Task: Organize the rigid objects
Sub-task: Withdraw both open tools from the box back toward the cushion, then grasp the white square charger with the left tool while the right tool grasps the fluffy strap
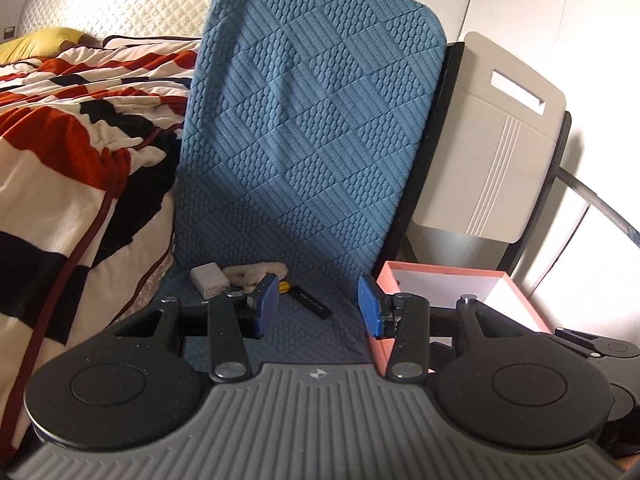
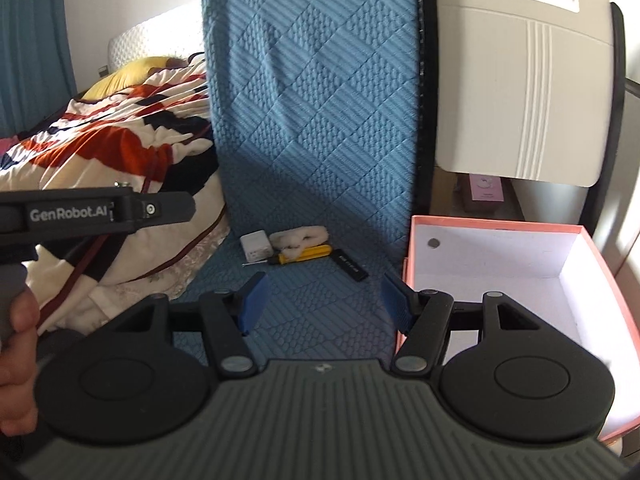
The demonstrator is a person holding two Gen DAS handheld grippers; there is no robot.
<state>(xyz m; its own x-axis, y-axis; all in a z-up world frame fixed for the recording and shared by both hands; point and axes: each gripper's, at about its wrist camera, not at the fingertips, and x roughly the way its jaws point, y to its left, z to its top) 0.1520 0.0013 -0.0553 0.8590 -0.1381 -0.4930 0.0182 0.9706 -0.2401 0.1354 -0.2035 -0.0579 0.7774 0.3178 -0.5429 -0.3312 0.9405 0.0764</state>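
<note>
left wrist view: left gripper [image 1: 318, 306] spread wide, holding nothing, low over the blue quilted seat [image 1: 304, 140]. white charger [image 1: 209, 281], fluffy cloth [image 1: 256, 271] and black bar [image 1: 314, 302] lie loose ahead. pink box [image 1: 452, 280] sits to the right, probably the bin.

right wrist view: right gripper [image 2: 325, 305] also spread, empty. yellow screwdriver [image 2: 302, 255] lies under the cloth's edge. the box looks nearly bare, sorting barely begun, i'd judge.
</note>
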